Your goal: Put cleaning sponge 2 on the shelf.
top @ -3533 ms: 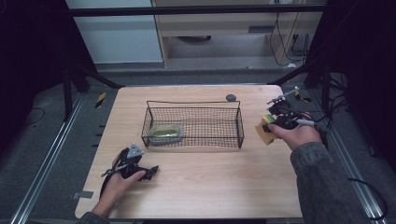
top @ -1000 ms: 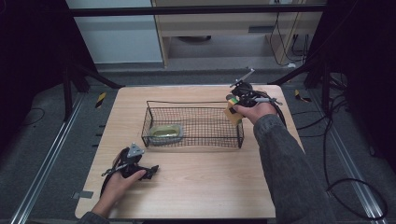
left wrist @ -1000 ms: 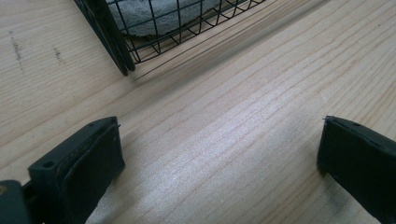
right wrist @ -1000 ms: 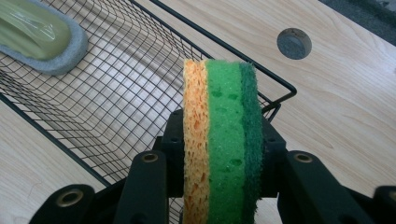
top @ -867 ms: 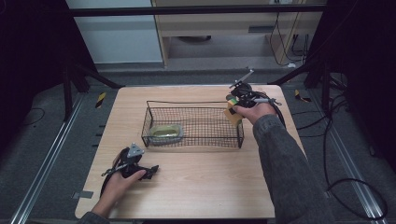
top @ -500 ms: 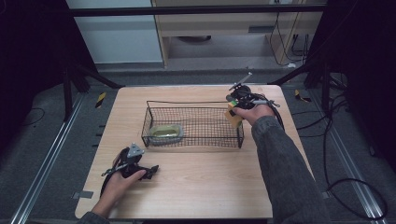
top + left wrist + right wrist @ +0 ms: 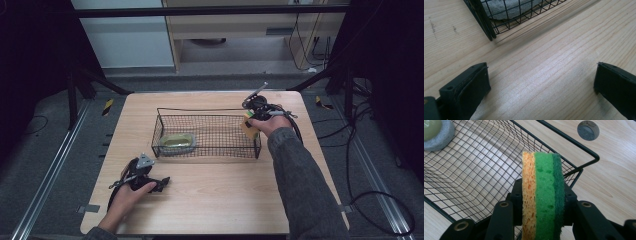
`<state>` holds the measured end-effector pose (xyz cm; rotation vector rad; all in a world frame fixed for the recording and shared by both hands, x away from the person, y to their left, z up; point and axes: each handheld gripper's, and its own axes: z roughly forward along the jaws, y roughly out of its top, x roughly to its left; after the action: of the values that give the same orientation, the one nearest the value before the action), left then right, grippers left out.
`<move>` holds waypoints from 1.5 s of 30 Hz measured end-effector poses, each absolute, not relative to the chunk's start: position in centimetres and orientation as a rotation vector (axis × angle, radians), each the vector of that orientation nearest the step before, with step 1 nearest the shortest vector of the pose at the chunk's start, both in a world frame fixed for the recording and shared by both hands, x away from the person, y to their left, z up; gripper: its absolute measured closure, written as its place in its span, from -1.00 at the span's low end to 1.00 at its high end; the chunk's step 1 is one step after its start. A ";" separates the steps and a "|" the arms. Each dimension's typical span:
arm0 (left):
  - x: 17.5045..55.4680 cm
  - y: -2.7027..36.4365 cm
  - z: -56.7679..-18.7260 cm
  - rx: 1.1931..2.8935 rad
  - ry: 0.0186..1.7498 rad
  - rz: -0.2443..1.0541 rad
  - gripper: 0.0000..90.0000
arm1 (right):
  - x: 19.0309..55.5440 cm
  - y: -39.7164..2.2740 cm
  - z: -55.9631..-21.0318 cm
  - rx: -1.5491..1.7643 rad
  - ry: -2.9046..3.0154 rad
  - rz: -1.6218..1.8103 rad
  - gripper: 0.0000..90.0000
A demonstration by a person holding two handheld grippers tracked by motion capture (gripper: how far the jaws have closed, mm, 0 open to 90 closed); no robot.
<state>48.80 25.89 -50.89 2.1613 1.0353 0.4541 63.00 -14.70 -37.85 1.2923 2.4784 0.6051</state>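
My right gripper (image 7: 249, 123) (image 7: 541, 195) is shut on two sponges held on edge, one orange (image 7: 528, 195) and one green with a dark scouring side (image 7: 546, 195). It holds them (image 7: 248, 128) just above the right end of a black wire basket (image 7: 207, 110) (image 7: 571, 143). A grey sponge with a pale green top (image 7: 175, 142) (image 7: 434, 131) lies at the basket's left end. My left gripper (image 7: 159, 183) (image 7: 541, 85) rests on the table in front of the basket's left corner (image 7: 486, 27), open with only bare wood between its fingers.
A round grey disc (image 7: 587, 130) is set in the wooden table (image 7: 215, 200) just beyond the basket's far right corner. Cables trail off the table's right edge (image 7: 310, 150). Dark frame posts stand at both back corners.
The right gripper carried the sponges from beside the basket to over its right end, then sank slightly toward it. The left gripper stayed where it was.
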 end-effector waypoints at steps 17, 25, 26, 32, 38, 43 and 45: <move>48.8 25.9 -50.9 2.163 1.034 0.454 -1.00 | 63.3 -14.0 -40.1 1.293 2.492 0.554 0.43; 48.8 25.9 -50.9 2.163 1.033 0.454 -1.00 | 63.4 -13.8 -40.6 1.289 2.501 0.539 0.43; 48.9 25.9 -50.9 2.163 1.033 0.454 -1.00 | 63.5 -13.8 -40.6 1.288 2.500 0.537 0.43; 48.9 25.9 -50.9 2.164 1.033 0.454 -1.00 | 63.5 -13.6 -40.7 1.296 2.506 0.534 0.42; 48.9 25.9 -50.9 2.164 1.033 0.454 -1.00 | 63.6 -13.5 -40.8 1.294 2.507 0.537 0.39; 48.9 25.9 -50.9 2.164 1.032 0.454 -1.00 | 63.6 -13.5 -40.8 1.300 2.502 0.542 0.35; 48.9 25.9 -50.9 2.164 1.032 0.454 -1.00 | 63.6 -13.5 -40.7 1.299 2.502 0.546 0.34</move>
<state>48.87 25.86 -50.88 2.1639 1.0320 0.4543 63.61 -13.54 -40.73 1.2985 2.5016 0.5462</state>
